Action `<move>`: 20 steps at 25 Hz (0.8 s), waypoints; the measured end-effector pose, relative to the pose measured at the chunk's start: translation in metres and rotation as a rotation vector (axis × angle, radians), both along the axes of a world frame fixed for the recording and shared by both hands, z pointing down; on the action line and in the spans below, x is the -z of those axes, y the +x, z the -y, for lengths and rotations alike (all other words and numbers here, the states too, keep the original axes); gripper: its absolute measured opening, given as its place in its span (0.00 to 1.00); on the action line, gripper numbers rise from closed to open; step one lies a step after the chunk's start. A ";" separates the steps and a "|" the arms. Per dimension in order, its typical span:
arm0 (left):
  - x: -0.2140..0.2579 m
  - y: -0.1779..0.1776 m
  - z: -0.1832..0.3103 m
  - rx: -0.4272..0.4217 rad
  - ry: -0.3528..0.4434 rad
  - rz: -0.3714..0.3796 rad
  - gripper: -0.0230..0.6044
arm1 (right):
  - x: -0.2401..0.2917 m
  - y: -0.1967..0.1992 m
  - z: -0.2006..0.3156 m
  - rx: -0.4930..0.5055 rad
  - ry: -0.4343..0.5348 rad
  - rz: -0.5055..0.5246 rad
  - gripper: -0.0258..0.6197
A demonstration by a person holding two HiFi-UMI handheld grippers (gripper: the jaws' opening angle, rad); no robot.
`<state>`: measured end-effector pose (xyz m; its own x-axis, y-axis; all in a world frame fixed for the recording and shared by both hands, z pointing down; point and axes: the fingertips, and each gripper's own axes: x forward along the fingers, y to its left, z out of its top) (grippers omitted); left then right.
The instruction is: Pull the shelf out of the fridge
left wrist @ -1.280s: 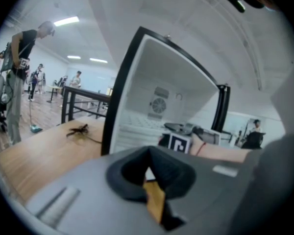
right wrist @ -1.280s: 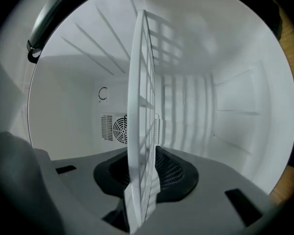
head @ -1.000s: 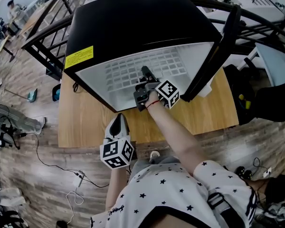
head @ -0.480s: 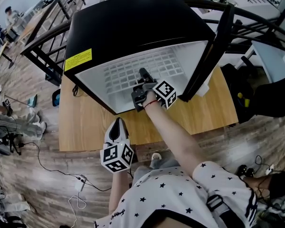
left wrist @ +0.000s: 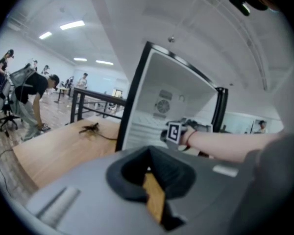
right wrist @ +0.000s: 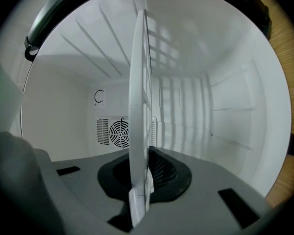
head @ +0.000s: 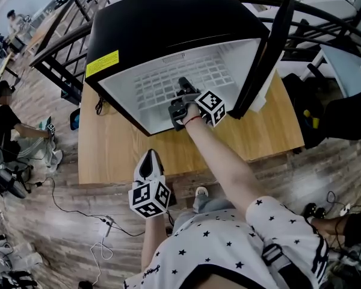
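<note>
The black box-shaped fridge has a glossy smooth shell and smooth white plastic inner walls. Its white wire-grid shelf looks smooth-coated. The pale wooden tabletop is matt, grain showing.

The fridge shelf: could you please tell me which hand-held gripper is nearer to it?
Right. The right hand-held gripper is inside the fridge, clamped on the front edge of the shelf. The left hand-held gripper hangs outside, above the near edge of the wooden table.
</note>
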<state>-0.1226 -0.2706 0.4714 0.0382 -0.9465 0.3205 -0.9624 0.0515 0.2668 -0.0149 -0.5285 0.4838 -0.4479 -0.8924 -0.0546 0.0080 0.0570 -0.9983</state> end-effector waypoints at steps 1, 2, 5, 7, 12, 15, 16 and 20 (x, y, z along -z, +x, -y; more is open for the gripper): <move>0.000 0.000 -0.002 0.001 0.000 0.001 0.05 | 0.000 0.000 -0.001 0.001 -0.001 0.000 0.10; 0.001 -0.001 -0.004 0.003 0.000 0.002 0.05 | 0.000 0.000 -0.002 0.001 -0.002 0.001 0.10; 0.003 -0.001 -0.010 0.007 -0.001 0.003 0.05 | -0.001 0.001 -0.005 0.001 -0.004 0.001 0.10; 0.003 0.000 -0.014 0.010 -0.002 0.002 0.05 | -0.001 0.003 -0.008 0.002 -0.001 -0.008 0.10; -0.001 -0.001 -0.030 0.024 -0.001 -0.009 0.05 | -0.002 0.005 -0.020 0.009 0.005 -0.019 0.10; -0.001 0.003 -0.037 0.022 -0.005 -0.015 0.05 | -0.002 0.009 -0.027 0.009 0.005 -0.024 0.10; 0.000 0.004 -0.039 0.021 -0.007 -0.014 0.05 | -0.002 0.010 -0.029 0.009 0.003 -0.025 0.10; 0.001 0.006 -0.050 0.016 -0.006 -0.019 0.05 | -0.002 0.014 -0.040 0.007 0.005 -0.021 0.10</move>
<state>-0.1164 -0.2210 0.4705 0.0294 -0.9451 0.3255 -0.9561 0.0684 0.2848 -0.0009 -0.4880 0.4860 -0.4554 -0.8889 -0.0490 -0.0128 0.0616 -0.9980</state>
